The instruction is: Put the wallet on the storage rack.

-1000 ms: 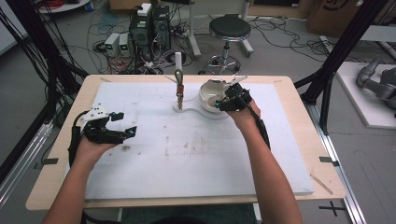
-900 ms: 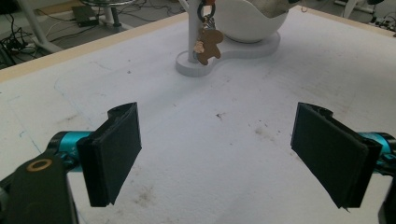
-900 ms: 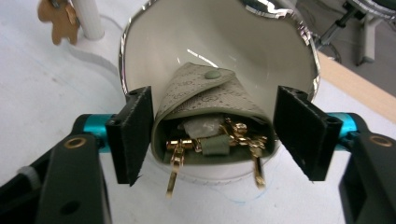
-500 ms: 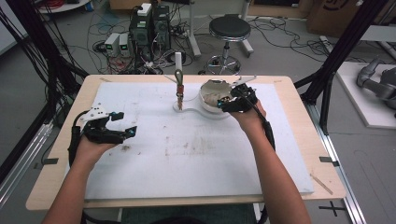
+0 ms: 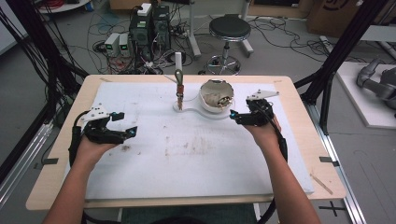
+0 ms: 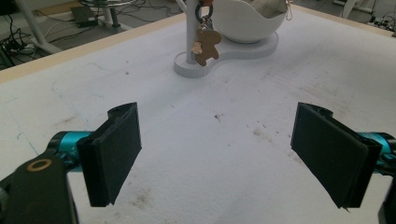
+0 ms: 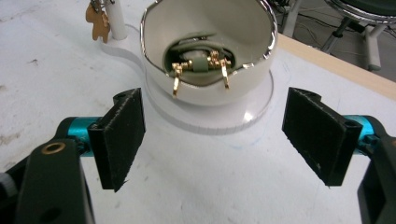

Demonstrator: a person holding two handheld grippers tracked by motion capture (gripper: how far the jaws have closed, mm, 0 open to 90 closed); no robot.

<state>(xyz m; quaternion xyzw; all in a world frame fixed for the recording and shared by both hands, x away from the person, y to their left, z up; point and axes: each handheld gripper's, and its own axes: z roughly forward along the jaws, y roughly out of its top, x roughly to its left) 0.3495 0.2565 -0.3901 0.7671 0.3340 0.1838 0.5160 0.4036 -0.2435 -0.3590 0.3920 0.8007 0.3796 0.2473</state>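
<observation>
- High view: two grippers are showing. The left gripper (image 5: 122, 125) is hovering at centre left with its jaws spread, empty; the right gripper (image 5: 232, 115) is sitting right of centre, released, just beside one white bowl (image 5: 215, 95). One post (image 5: 179, 84) is rising from the shared white stand (image 5: 196, 111) at upper centre.
- Left gripper view: both black pads are standing wide apart. One brown charm (image 6: 206, 45) is hanging on the post at the top; the bowl's rim is getting cut off there.
- Right gripper view: the open jaws are flanking the bowl at upper centre. A green piece with two gold clasps (image 7: 201, 66) is lying inside, hard to identify. No writing is legible.
</observation>
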